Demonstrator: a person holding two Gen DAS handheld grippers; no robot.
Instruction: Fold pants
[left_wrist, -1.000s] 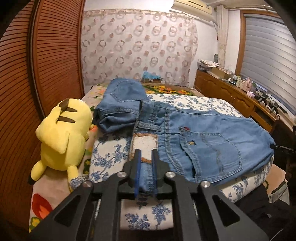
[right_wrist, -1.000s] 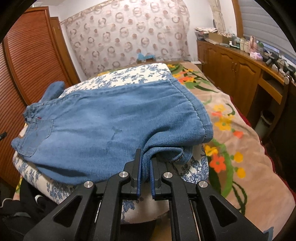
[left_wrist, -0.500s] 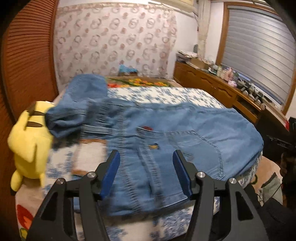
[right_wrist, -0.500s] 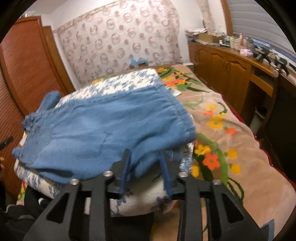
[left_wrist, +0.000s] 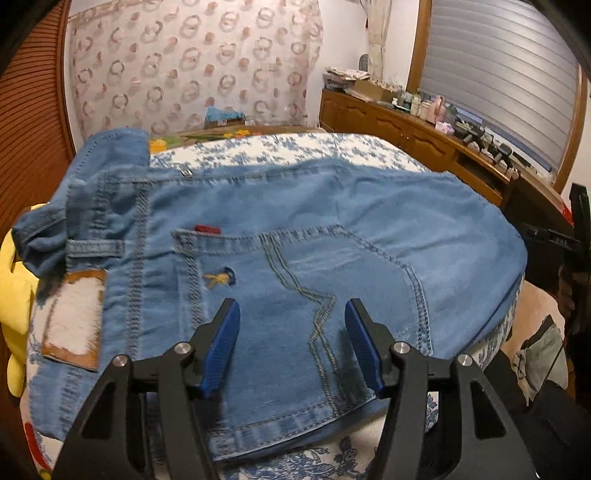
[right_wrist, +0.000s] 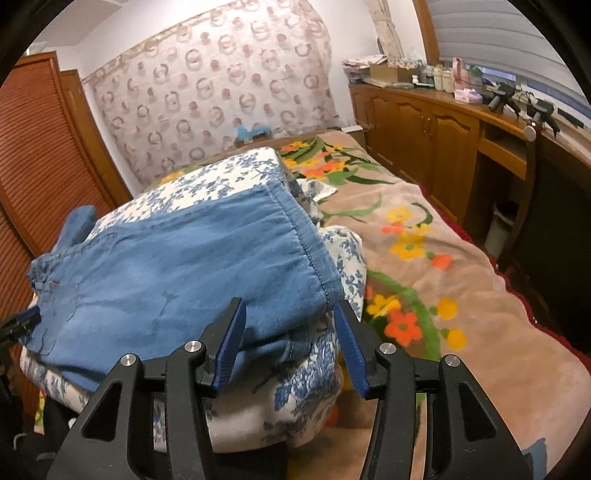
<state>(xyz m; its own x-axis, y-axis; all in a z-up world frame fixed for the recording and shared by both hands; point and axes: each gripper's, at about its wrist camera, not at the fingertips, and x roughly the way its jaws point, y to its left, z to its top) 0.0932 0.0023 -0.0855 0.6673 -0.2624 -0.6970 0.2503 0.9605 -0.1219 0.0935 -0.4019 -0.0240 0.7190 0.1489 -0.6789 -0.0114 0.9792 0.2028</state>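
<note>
Blue denim pants (left_wrist: 295, 229) lie folded on a blue-flowered white cushion (left_wrist: 280, 147) on the bed. The waistband with a leather patch (left_wrist: 74, 314) is at the left, the back pocket faces up. My left gripper (left_wrist: 291, 314) is open and empty, just above the pocket at the near edge. In the right wrist view the pants (right_wrist: 177, 266) end in a hem at the right. My right gripper (right_wrist: 288, 314) is open and empty over the near hem corner, touching nothing that I can see.
A yellow plush toy (left_wrist: 11, 295) sits at the left of the cushion. A flowered brown blanket (right_wrist: 424, 266) covers the bed to the right. Wooden cabinets (right_wrist: 424, 125) line the right wall, a slatted wardrobe (right_wrist: 44, 155) the left.
Both grippers were shut on the pants' near edge one second ago. Both have opened and let go, and the denim now lies flat. The left gripper has moved right, over the pocket.
</note>
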